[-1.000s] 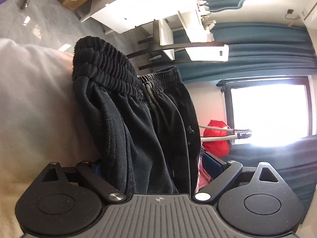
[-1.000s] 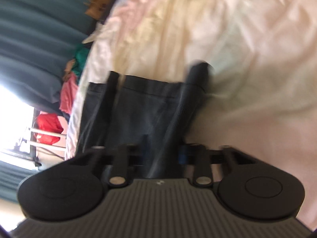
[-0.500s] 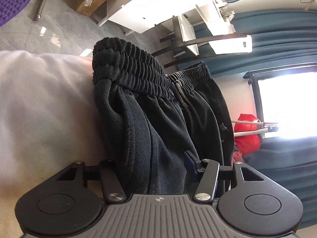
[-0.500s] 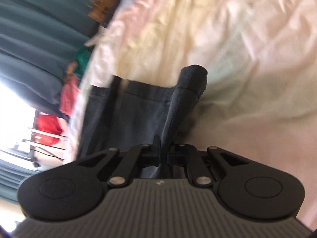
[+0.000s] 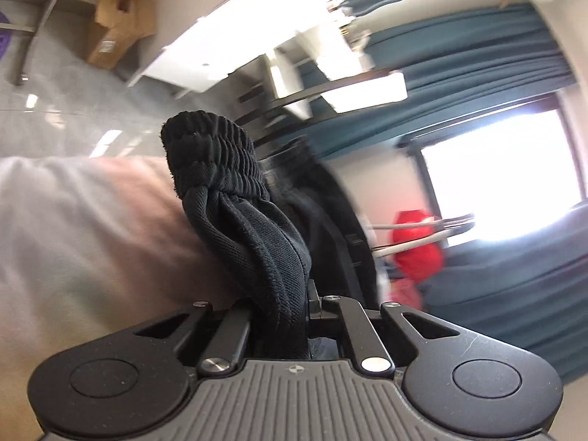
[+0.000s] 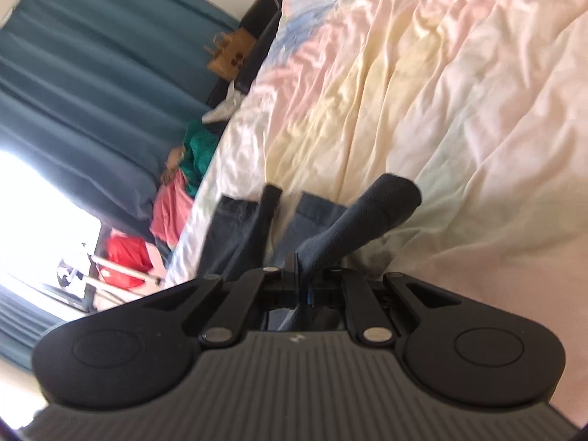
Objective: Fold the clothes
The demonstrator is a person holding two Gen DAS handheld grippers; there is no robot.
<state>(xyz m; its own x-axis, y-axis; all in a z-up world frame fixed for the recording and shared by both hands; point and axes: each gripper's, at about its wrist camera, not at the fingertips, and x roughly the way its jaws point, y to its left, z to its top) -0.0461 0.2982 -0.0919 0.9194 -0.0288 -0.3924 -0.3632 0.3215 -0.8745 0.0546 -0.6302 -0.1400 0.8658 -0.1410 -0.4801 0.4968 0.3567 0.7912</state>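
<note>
the left gripper (image 5: 294, 305) has just been closing, and its jaws now pinch a bunched fold of the black shorts (image 5: 257, 242) just below the ribbed waistband (image 5: 213, 154); a second ago they stood wide with the cloth loose between them. the waistband end stands up from the bed sheet (image 5: 73, 228) instead of lying flat, so the lift seems to have begun. the right gripper (image 6: 303, 279) has also just been closing and is clamped on the hem end of one leg (image 6: 367, 217), which rises in a rolled tube off the bed; the other leg (image 6: 239, 228) lies on the sheet, to the left. with both ends caught, i judge the garment is ready to be raised and doubled over.

the shorts lie on the bed near its left edge in the right view, stretched between the two grippers. the fabric is a dark, fine-ribbed knit, soft and limp, gathering into deep pleats where it is pinched; the waistband is thick, elastic and corrugated. the sheet is thin, crumpled cotton in pale pink, yellow and blue washes. far off hang heavy teal curtains (image 5: 477, 66), and a cardboard box (image 5: 117, 29) sits on the grey floor.
</note>
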